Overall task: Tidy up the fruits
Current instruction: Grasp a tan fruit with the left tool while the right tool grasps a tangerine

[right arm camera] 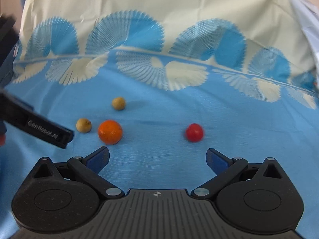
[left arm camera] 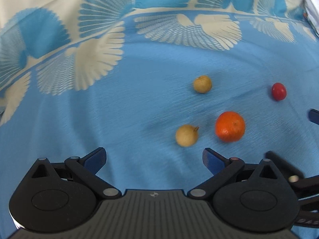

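Four fruits lie on a blue cloth. An orange mandarin sits beside a tan round fruit with a stem. A second tan fruit lies farther back. A small red fruit rests apart to the right. My left gripper is open above the cloth, with the stemmed tan fruit just ahead of its right finger. My right gripper is open too, the mandarin ahead of its left finger and the red fruit ahead of its right one. Nothing is held.
The blue cloth has a cream fan-pattern border at the back, rising in folds. The left tool's black body juts in from the left in the right wrist view. A blue fingertip shows at the right edge in the left wrist view.
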Demonstrator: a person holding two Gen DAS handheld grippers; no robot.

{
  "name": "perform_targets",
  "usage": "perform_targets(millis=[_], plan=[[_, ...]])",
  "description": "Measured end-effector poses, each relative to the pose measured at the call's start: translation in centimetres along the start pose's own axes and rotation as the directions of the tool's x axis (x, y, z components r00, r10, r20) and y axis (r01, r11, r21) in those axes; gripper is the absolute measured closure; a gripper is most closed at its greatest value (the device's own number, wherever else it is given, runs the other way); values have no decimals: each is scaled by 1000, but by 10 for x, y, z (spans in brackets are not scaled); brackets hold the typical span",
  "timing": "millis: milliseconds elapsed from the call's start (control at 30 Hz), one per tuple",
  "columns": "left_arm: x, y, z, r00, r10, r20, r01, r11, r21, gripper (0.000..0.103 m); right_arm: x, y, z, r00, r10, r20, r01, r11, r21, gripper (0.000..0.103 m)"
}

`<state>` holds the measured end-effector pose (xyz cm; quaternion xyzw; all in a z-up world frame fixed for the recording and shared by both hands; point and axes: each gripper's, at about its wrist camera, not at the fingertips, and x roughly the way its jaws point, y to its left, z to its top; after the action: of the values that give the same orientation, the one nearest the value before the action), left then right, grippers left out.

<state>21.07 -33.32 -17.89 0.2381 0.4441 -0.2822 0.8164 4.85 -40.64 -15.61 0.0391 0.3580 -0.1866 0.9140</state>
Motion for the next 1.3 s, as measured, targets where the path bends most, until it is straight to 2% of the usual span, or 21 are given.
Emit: perform_targets(millis=[133,200,267,300,333,367,400,433,500,633,767,900,1133,1300], plan=[[18,-3,8,998,-67,22,66,997,48,1,38,12,0,998,62,-11,-63,996,-70,1],[21,-3,10,996,-86,22,85,995,49,9,52,17,1,995,97,-6,-97,990,-102,1],[17,1,9,991,-130,28,130,991,10,25,62,22,3,993,119,12,-117,985,-125,1],[14,2,8,991,-130,42,131,991,-1,47,66,23,4,991,134,29,-129,983,-131,2],[10,1,8,990,-135,46,135,991,6,77,69,25,6,988,150,34,-143,980,-140,8],[7,2,7,989,-141,43,141,990,3,75,70,26,7,983,179,43,-171,975,-144,33],[5,5,6,988,-147,39,148,989,-16,75,69,27,8,973,227,48,-219,965,-144,46],[1,7,5,987,-155,39,156,987,-36,75,66,30,9,968,244,57,-233,960,-153,64],[-7,12,2,988,-149,33,151,987,-60,75,62,38,9,976,209,54,-197,965,-170,65],[-38,21,-10,991,-126,38,129,984,-122,75,43,35,9,988,155,25,-152,984,-96,65],[-86,30,-31,994,-97,47,104,978,-181,75,0,23,2,992,124,27,-123,992,-13,64],[-138,38,-59,995,-90,53,100,968,-228,75,-53,19,-7,994,110,27,-111,994,24,64],[-222,47,-117,996,-48,70,64,964,-258,75,-148,47,-13,980,195,41,-195,981,10,64],[-269,61,-161,998,-19,67,39,953,-302,75,-207,82,-17,953,297,55,-296,955,-31,64]])
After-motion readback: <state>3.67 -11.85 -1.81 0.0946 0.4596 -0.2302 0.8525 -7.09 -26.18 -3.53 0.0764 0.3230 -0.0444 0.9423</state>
